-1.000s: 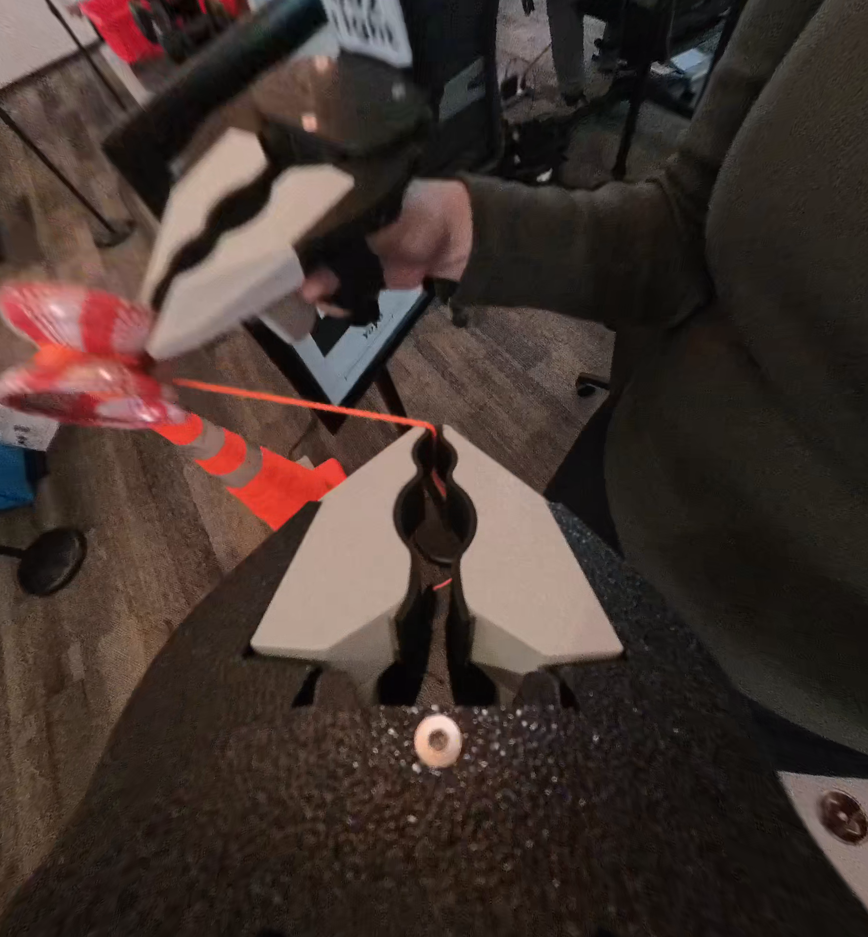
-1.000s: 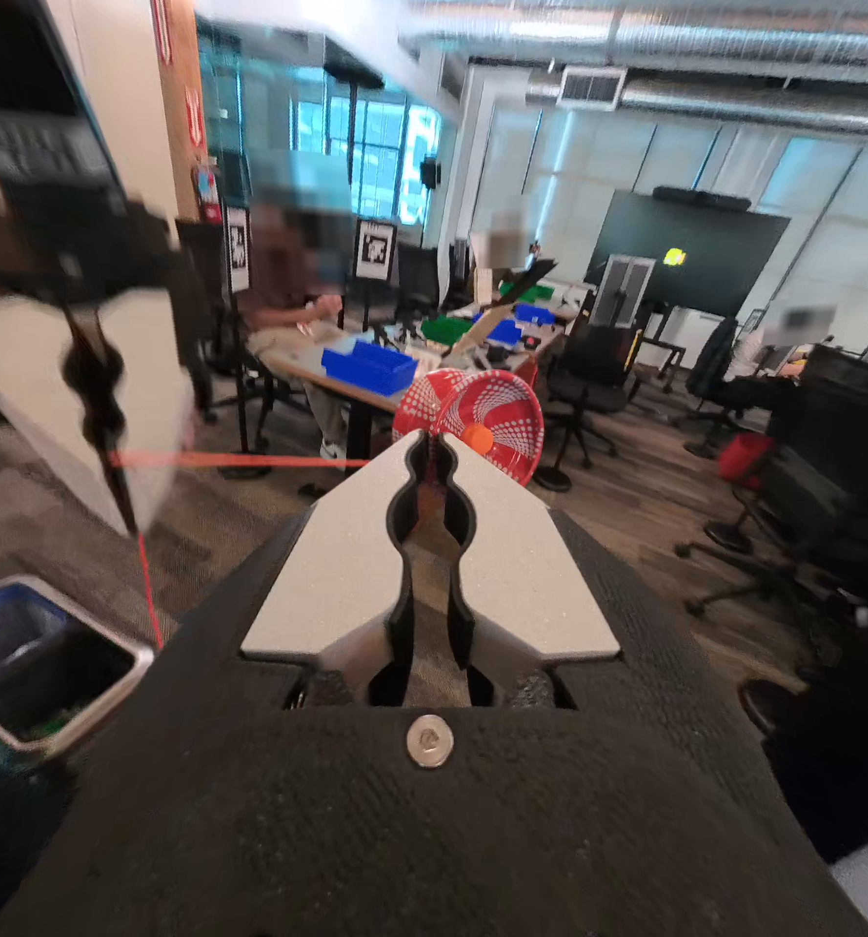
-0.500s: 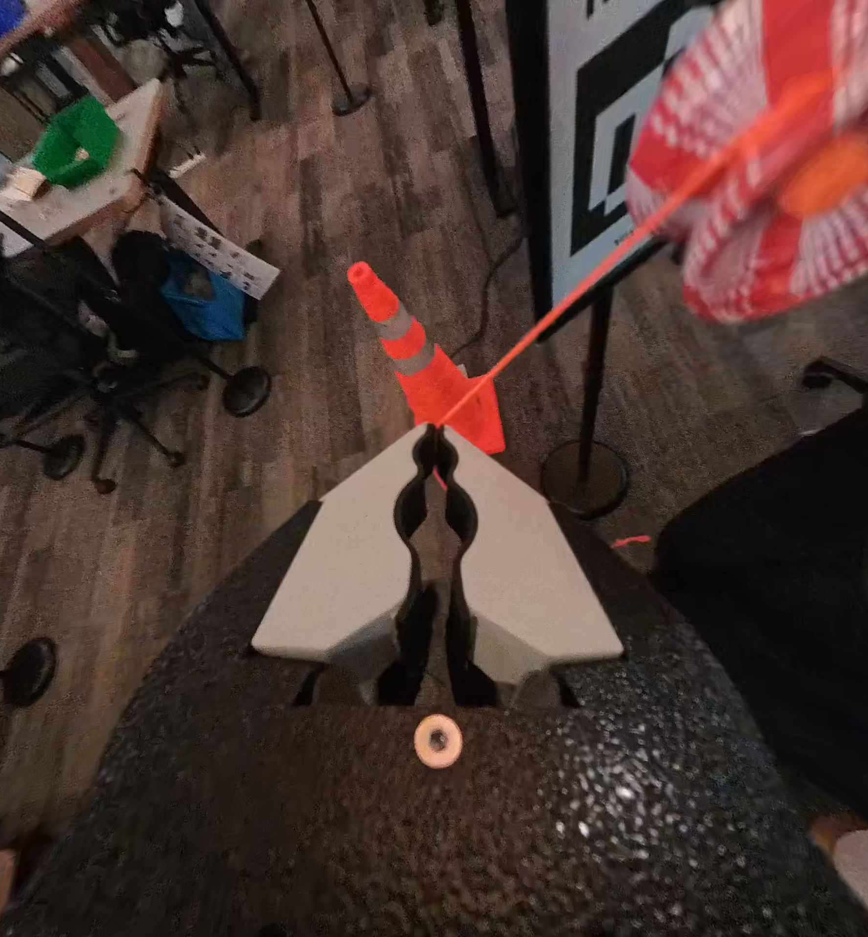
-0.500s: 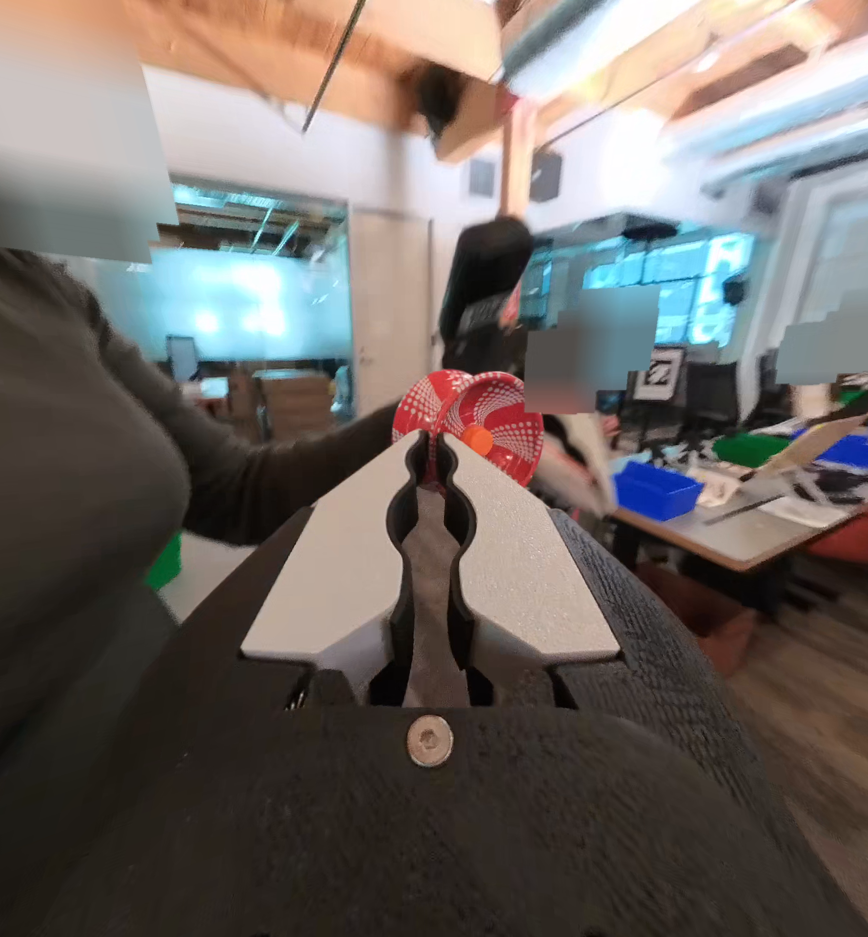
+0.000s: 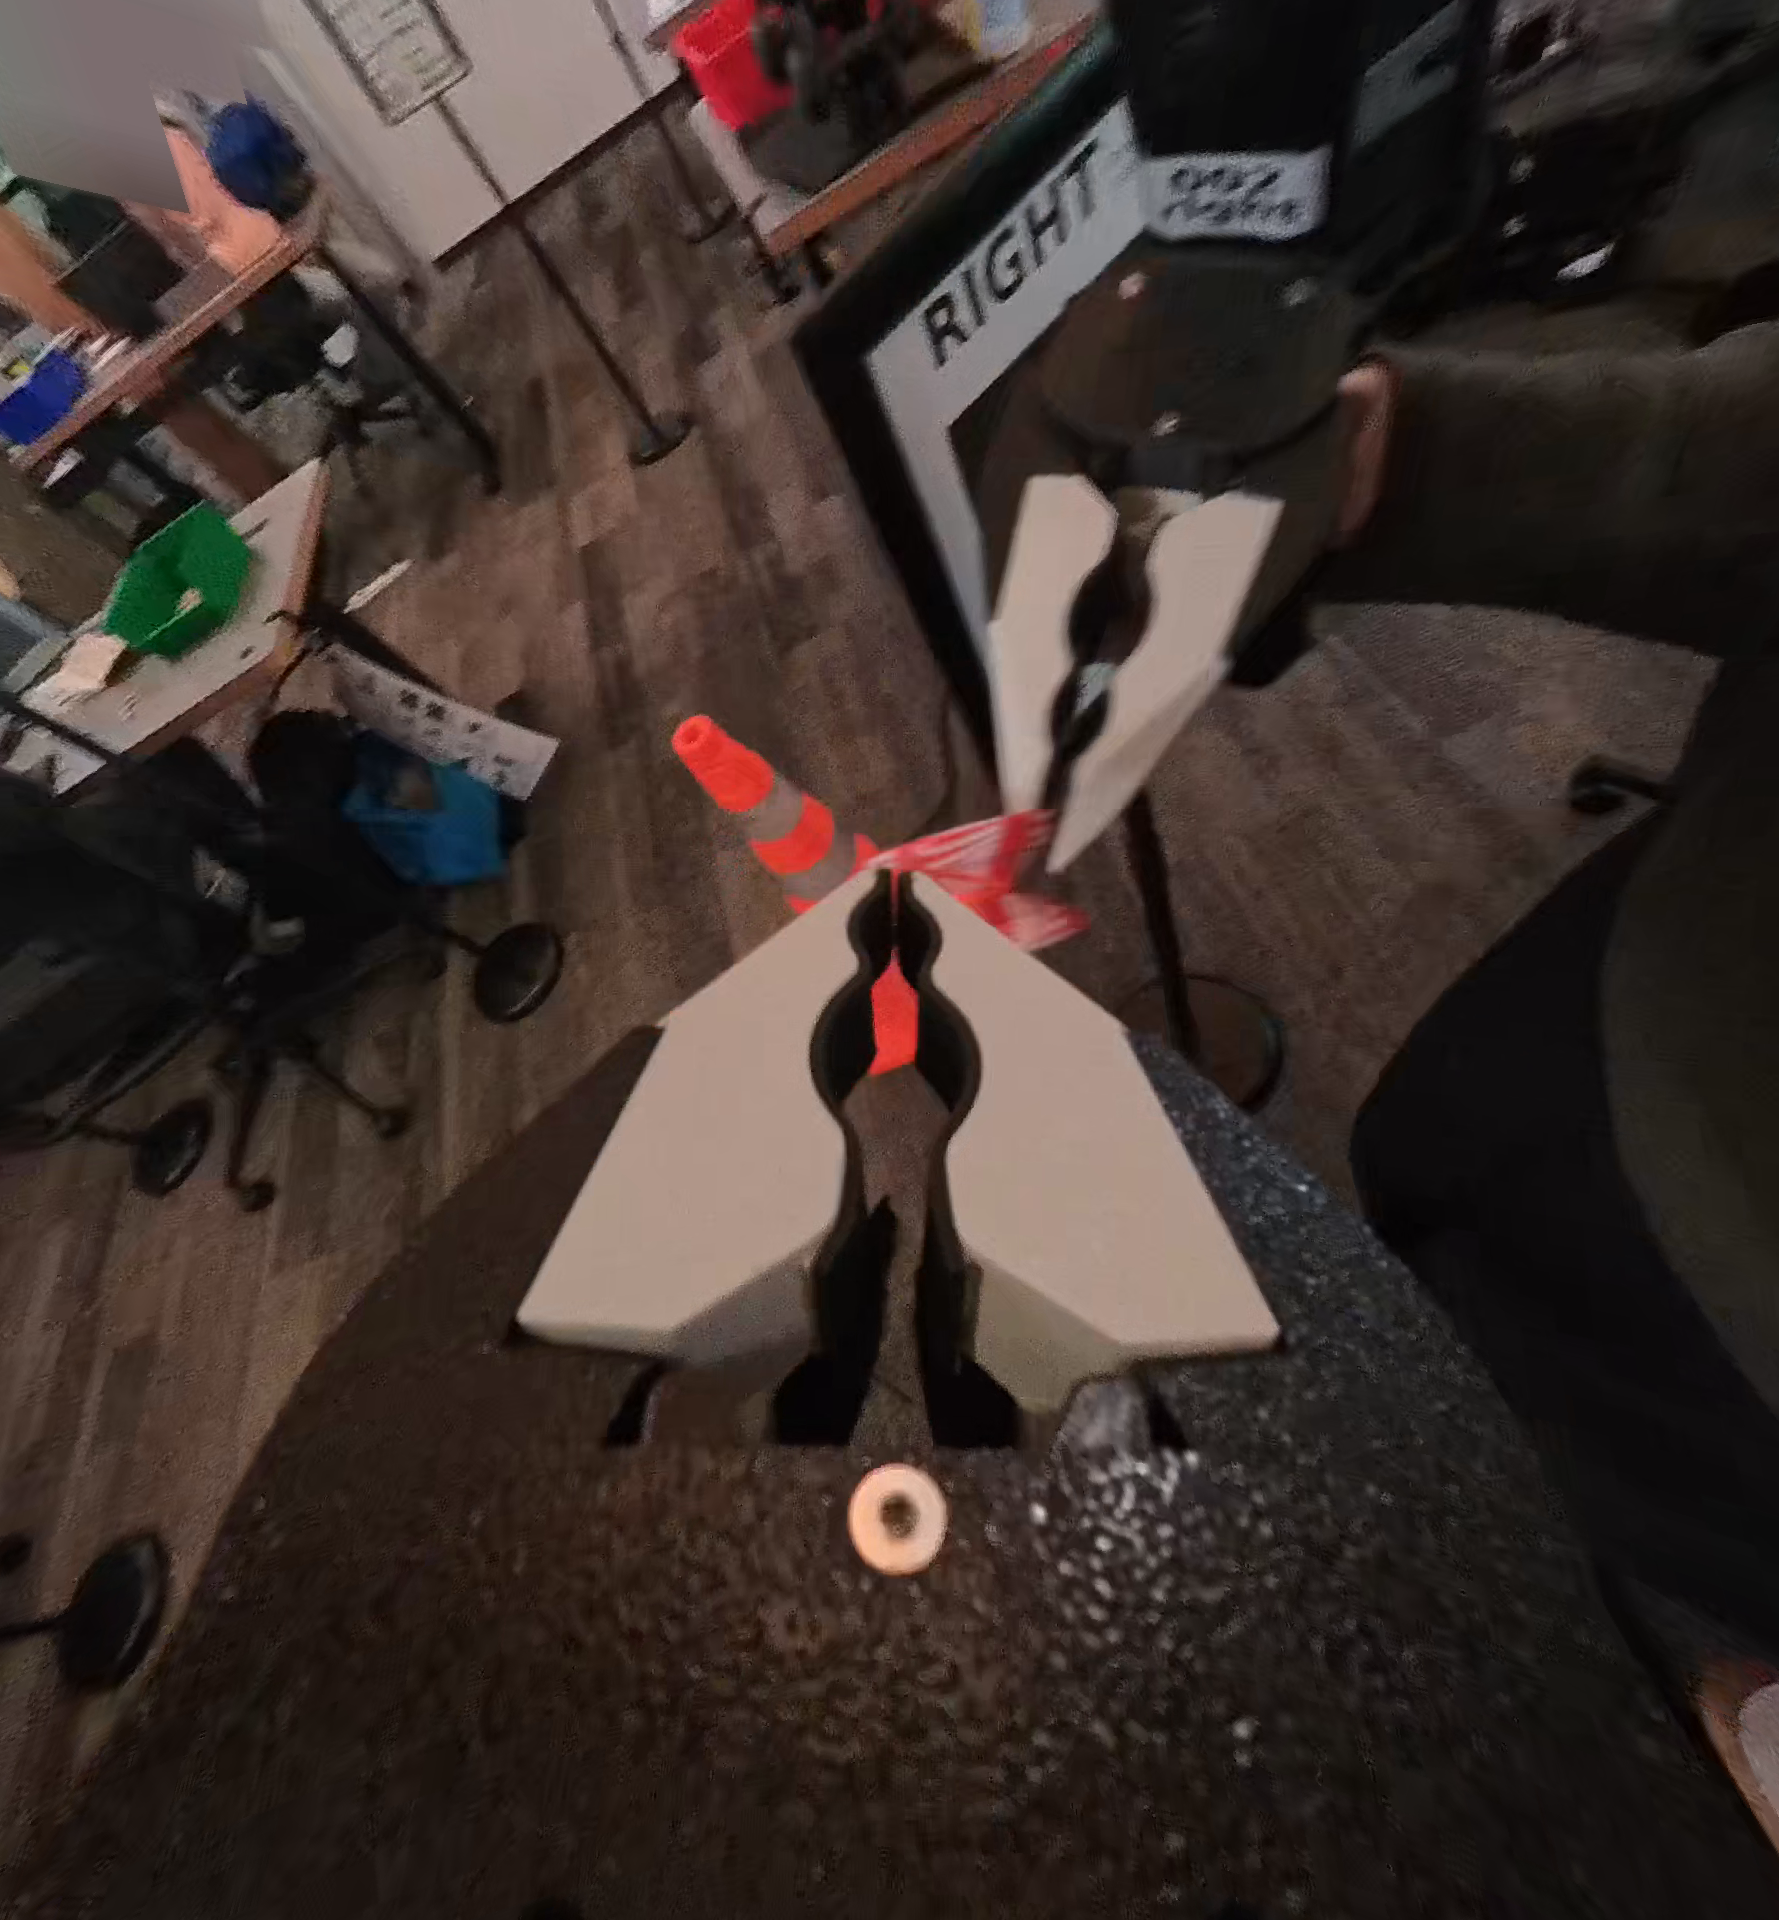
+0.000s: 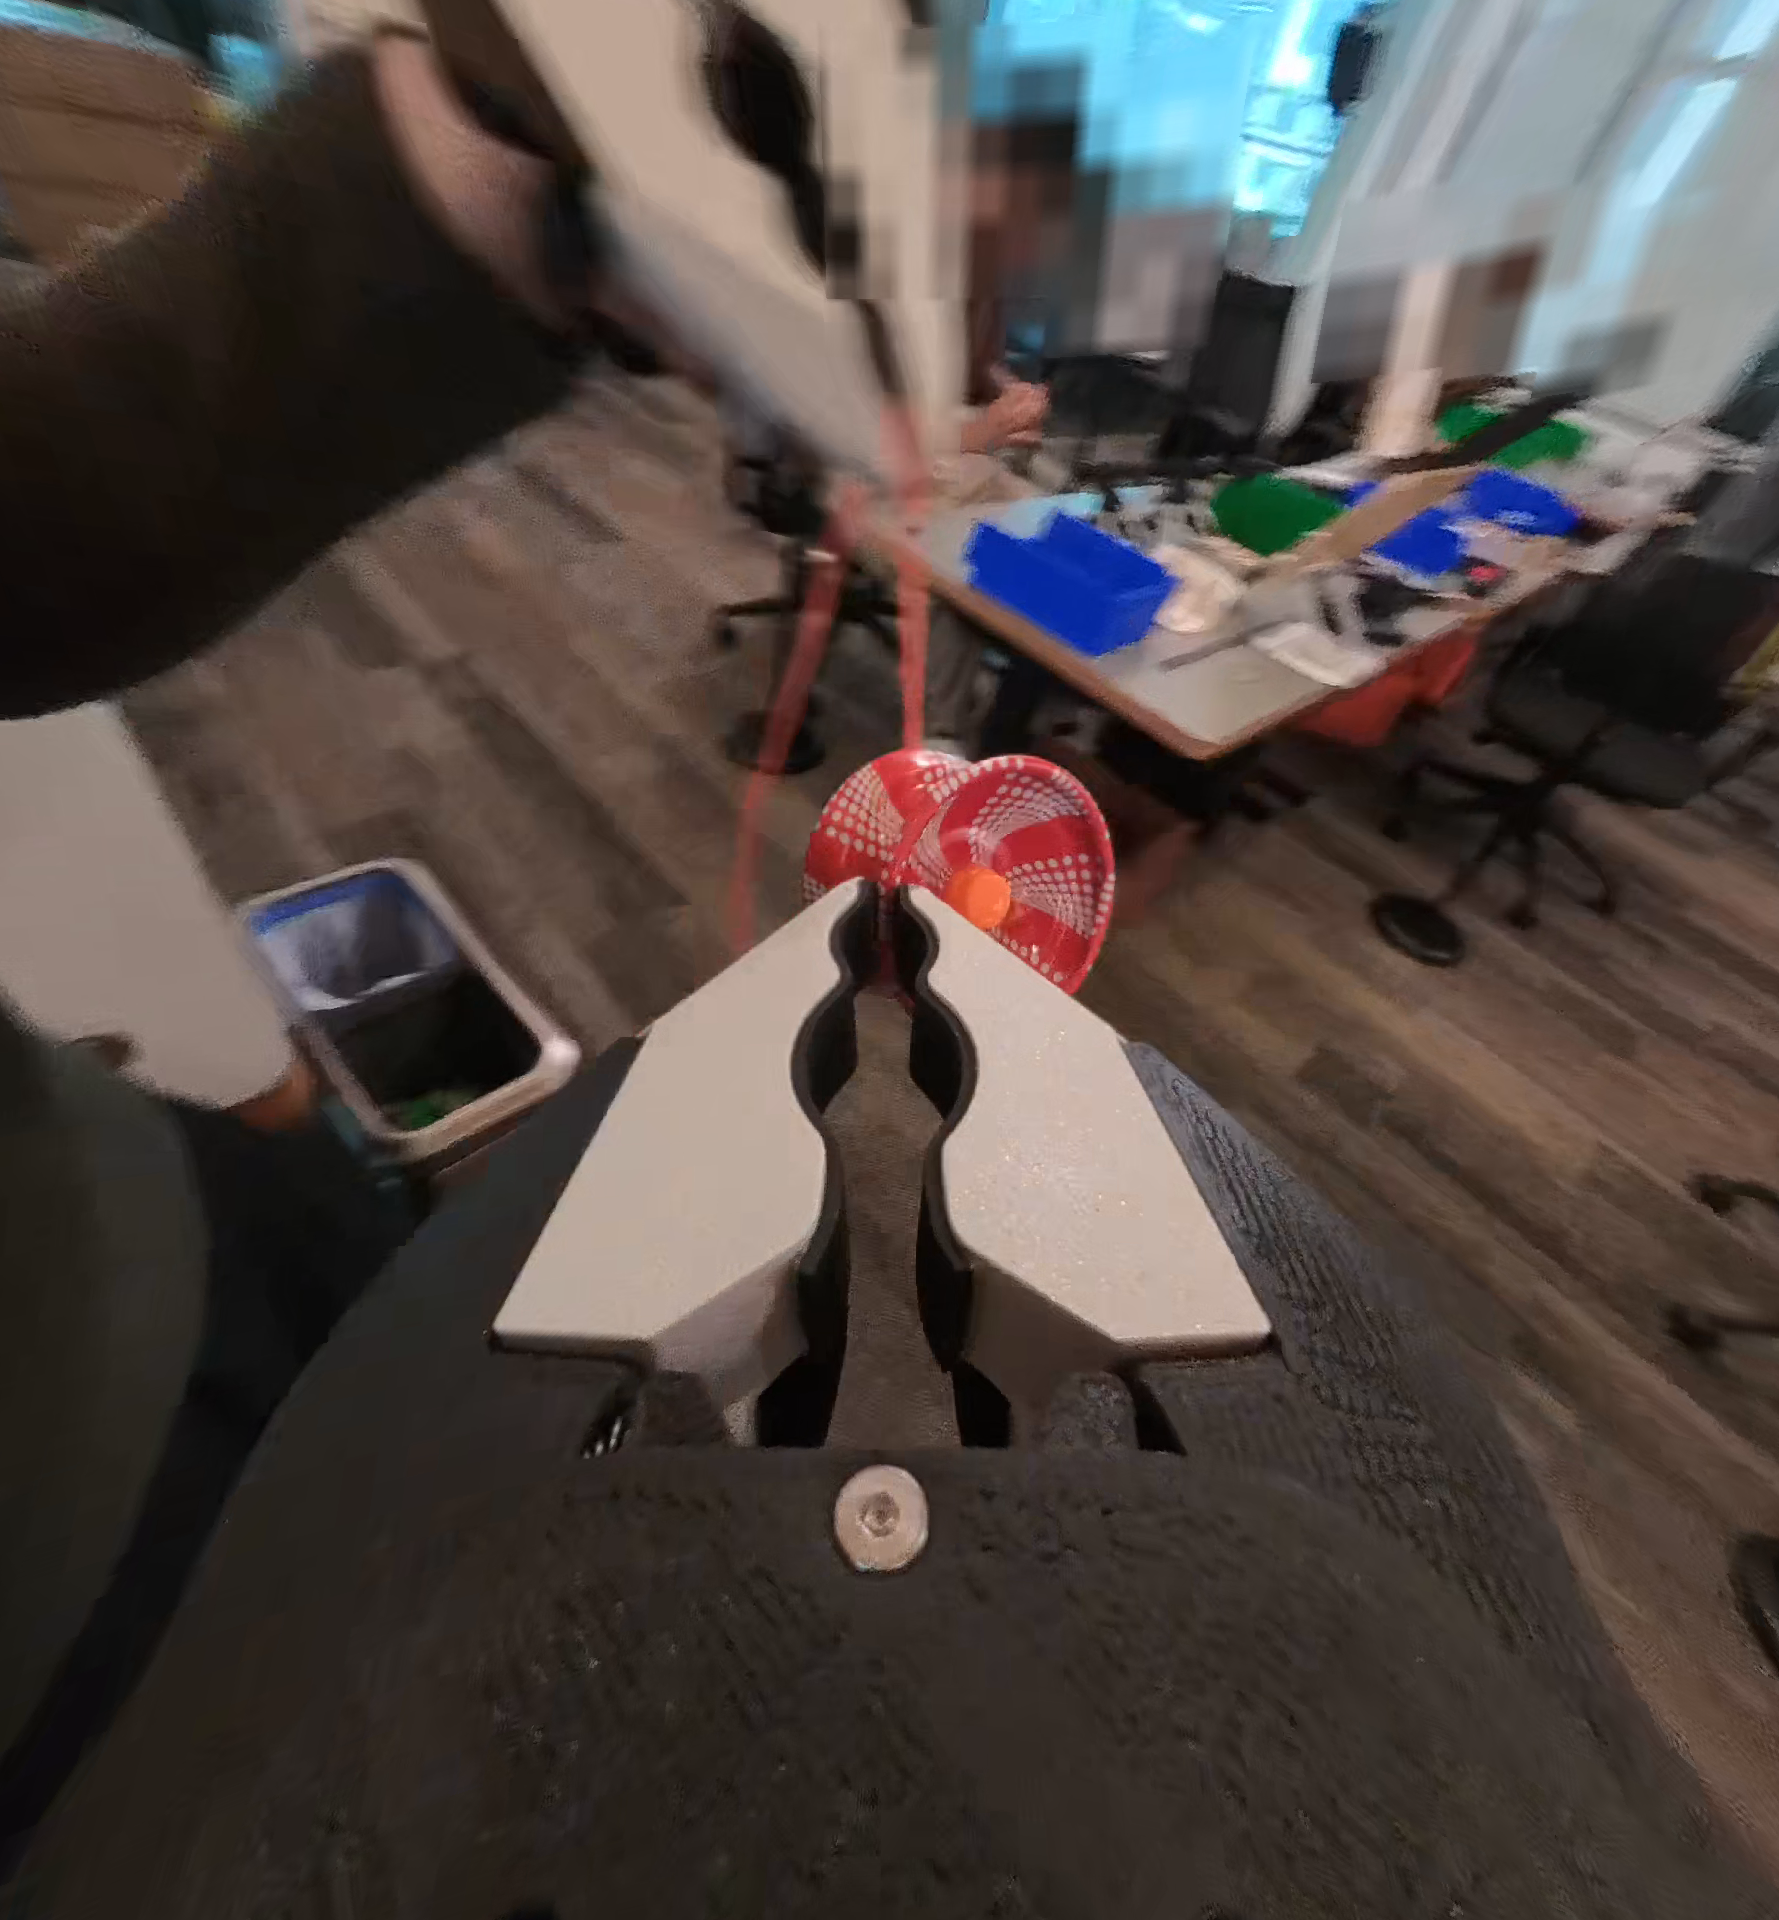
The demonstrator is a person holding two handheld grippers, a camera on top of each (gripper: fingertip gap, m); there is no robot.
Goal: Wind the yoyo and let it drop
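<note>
1. Right wrist view: the right claw (image 6: 883, 902) is pinched on the rim of the red-and-white yoyo (image 6: 968, 862), which sits at its tips, held in the air above the floor. The hold looks thin; if it slips, the yoyo would drop before it is wound.

2. The orange string (image 6: 911, 623) runs up from the yoyo's groove to the blurred left claw (image 6: 880, 410) above. A second, fainter strand beside it may be a slack loop or motion blur. Slack could let turns lie loose or slide off the groove.

3. Left wrist view: the left claw (image 5: 895, 894) is pressed together on the string (image 5: 890, 1013), just beside the yoyo (image 5: 978, 868) and the right claw (image 5: 1056, 831). With both claws this close, a wide circling move could knock them together and jar the yoyo loose.

4. Losing the string from the left claw would, I judge, leave nothing to hold the drop.

5. The orange cone (image 5: 760, 810) stands on the floor below, so a dropped yoyo might strike it.
</note>
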